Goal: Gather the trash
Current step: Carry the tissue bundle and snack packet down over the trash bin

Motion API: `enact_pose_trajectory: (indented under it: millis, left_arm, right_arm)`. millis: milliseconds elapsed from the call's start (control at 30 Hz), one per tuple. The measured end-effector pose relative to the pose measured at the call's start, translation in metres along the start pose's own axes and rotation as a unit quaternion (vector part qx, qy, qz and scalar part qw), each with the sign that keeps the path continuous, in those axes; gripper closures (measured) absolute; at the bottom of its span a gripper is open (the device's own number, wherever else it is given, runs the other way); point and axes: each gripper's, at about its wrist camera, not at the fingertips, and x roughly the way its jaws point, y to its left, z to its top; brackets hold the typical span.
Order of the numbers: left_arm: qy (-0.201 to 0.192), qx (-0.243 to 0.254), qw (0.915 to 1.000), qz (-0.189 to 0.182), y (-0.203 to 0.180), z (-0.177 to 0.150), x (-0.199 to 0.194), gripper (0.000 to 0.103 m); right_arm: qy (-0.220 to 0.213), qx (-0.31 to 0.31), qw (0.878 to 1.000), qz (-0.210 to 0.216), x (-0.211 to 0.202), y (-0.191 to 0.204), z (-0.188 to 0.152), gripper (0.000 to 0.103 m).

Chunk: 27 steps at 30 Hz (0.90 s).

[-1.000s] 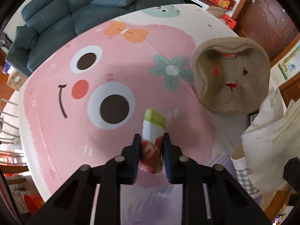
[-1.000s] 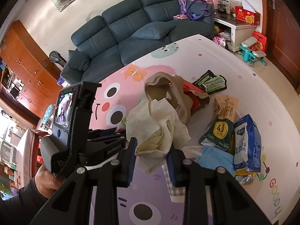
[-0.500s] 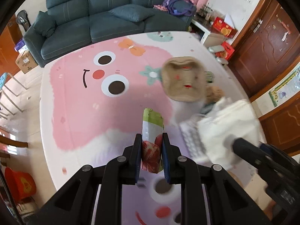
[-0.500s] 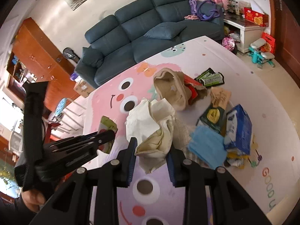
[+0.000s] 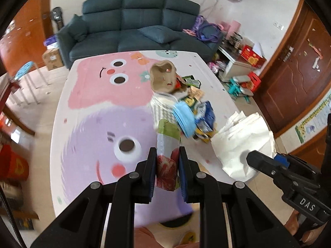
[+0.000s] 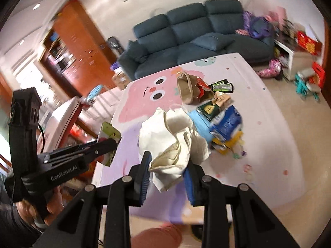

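Left gripper is clamped on a green-topped strawberry-print packet; crumpled cream, seemingly cloth, bag is gripped by right gripper.

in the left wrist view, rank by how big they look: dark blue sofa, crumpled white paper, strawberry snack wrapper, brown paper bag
1. Dark blue sofa
2. Crumpled white paper, though close to the camera
3. Strawberry snack wrapper, also close
4. Brown paper bag

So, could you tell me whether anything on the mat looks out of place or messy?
Yes. A heap of litter sits on the cartoon mat: a tipped brown paper bag, a blue face mask and crumpled snack packets, strewn on top of each other rather than binned.
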Motion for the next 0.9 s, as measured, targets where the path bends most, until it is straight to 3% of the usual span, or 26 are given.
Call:
enact_pose_trajectory:
  millis: [333,500,700,900]
  left_arm:
    - [0.016,-0.028,0.9990,0.032,-0.094,-0.115,-0.009,0.086]
    - [0.030,0.001,0.9982,0.051,-0.118,-0.152,-0.002,0.086]
    - [0.059,0.013,0.9975,0.037,-0.122,-0.187,0.033,0.086]
    - [0.099,0.010,0.9946,0.031,-0.107,-0.238,0.111,0.086]
  right_arm:
    - [0.055,0.002,0.998,0.043,-0.053,-0.060,-0.086,0.073]
    - [0.083,0.020,0.995,0.044,-0.053,-0.078,-0.126,0.073]
    - [0.121,0.057,0.991,0.032,-0.026,-0.102,-0.173,0.073]
    - [0.161,0.087,0.983,-0.002,0.040,-0.126,-0.225,0.073]
